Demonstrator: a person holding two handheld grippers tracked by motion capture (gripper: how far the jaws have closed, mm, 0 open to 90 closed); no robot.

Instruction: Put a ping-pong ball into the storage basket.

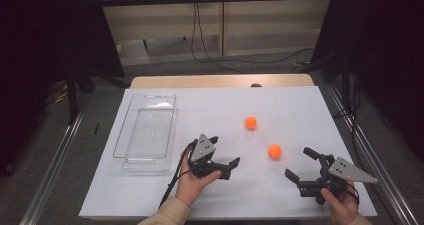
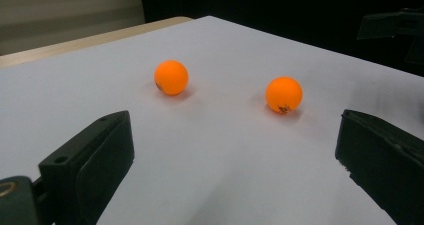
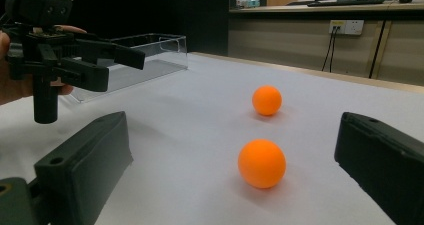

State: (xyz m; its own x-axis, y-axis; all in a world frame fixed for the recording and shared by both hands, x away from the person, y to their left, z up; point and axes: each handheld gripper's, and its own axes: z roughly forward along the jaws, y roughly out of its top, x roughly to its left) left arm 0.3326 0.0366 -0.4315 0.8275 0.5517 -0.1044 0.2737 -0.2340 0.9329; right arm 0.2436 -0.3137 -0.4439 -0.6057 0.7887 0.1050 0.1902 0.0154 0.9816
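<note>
At the far left a clear plastic bin [image 1: 145,132] sits on the white surface [image 1: 300,110]. The left claw [image 1: 222,152] is spread wide, holding and touching nothing. Two smooth, round orange balls lie right of it: the farther ball [image 1: 250,122] and the nearer ball [image 1: 274,151], well apart. The right claw [image 1: 300,165] gapes wide too, touching nothing, just beside the nearer ball.
</note>
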